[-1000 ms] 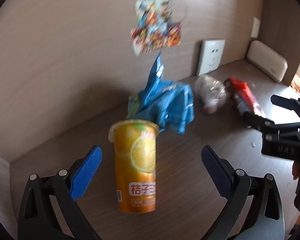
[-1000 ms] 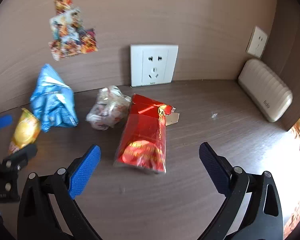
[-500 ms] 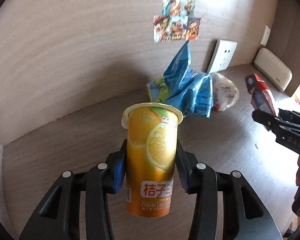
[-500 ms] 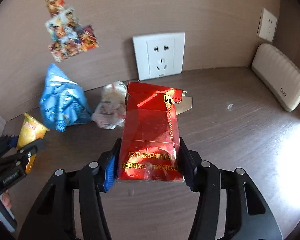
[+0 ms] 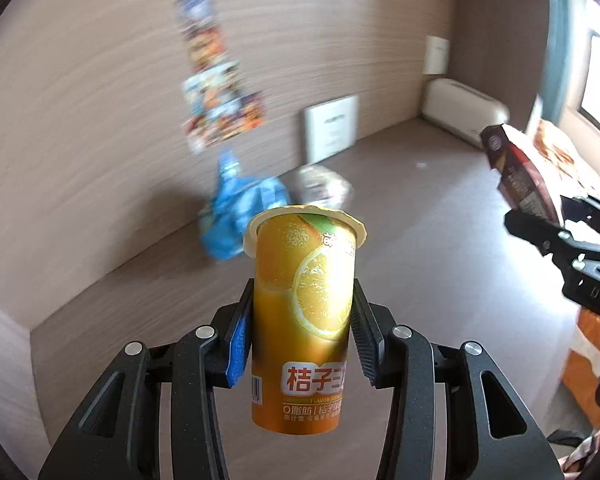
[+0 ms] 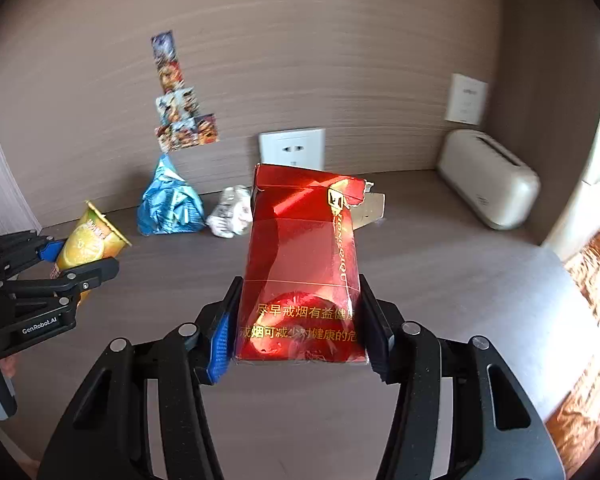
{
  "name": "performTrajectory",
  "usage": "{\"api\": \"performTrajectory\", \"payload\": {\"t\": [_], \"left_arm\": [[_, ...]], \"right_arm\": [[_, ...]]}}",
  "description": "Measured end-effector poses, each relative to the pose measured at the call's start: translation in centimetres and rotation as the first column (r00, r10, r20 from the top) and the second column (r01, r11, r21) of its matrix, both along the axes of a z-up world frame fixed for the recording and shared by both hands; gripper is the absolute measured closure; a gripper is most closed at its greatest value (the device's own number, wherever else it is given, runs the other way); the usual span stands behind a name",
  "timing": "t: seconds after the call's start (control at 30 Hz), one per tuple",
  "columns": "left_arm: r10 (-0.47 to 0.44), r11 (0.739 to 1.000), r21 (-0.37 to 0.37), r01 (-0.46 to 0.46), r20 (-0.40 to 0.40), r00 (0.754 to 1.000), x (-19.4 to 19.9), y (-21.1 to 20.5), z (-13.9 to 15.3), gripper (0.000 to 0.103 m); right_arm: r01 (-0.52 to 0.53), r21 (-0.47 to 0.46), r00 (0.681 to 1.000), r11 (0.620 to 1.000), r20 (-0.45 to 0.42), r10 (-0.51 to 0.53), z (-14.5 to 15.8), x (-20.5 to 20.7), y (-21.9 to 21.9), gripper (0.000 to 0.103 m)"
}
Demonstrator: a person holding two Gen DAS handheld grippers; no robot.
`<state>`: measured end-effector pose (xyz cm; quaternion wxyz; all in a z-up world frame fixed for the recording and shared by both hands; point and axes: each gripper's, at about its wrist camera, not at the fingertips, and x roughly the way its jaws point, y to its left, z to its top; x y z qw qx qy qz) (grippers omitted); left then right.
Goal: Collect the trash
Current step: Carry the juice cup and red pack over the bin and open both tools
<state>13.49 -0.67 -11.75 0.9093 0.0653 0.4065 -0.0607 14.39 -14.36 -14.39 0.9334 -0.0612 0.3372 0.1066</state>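
My left gripper (image 5: 300,340) is shut on an orange juice cup (image 5: 304,300) and holds it upright above the wooden desk (image 5: 420,260). My right gripper (image 6: 298,332) is shut on a red cigarette pack (image 6: 300,264) with a torn lid, lifted off the desk. The cup (image 6: 88,240) and left gripper (image 6: 76,258) show at the left of the right wrist view. The pack (image 5: 516,176) shows at the right of the left wrist view. A crumpled blue wrapper (image 6: 168,204) and a crumpled clear plastic wad (image 6: 232,214) lie on the desk by the back wall.
A white wall socket (image 6: 292,148) and stickers (image 6: 180,120) are on the back wall. A beige box (image 6: 488,176) lies in the right corner of the desk (image 6: 440,272). Orange patterned bedding (image 6: 592,320) lies past the desk's right edge.
Both grippers closed, the left on the cup and the right on the pack. Both have since lifted their loads and pulled back from the wall.
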Motion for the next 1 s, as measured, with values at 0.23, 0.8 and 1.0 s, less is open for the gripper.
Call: {"api": "performTrajectory", "payload": {"t": [0.23, 0.8, 1.0], "left_arm": [[-0.192, 0.981, 0.024, 0.192, 0.012, 0.981, -1.8, -7.4, 1.0, 0.06], [-0.628, 0.773, 0.034, 0.633, -0.093, 0.772, -9.6, -30.8, -3.1, 0.06], [-0.748, 0.648, 0.044, 0.761, -0.153, 0.646, -11.9, -37.1, -6.7, 0.06]], "right_arm": [[0.103, 0.034, 0.995, 0.994, 0.0, -0.103, 0.2, -5.1, -6.3, 0.048], [0.404, -0.035, 0.905, 0.914, -0.133, -0.405, -3.0, -17.7, -24.5, 0.048], [0.442, -0.071, 0.87, 0.894, -0.208, -0.446, -6.6, -20.3, -28.7, 0.048]]}}
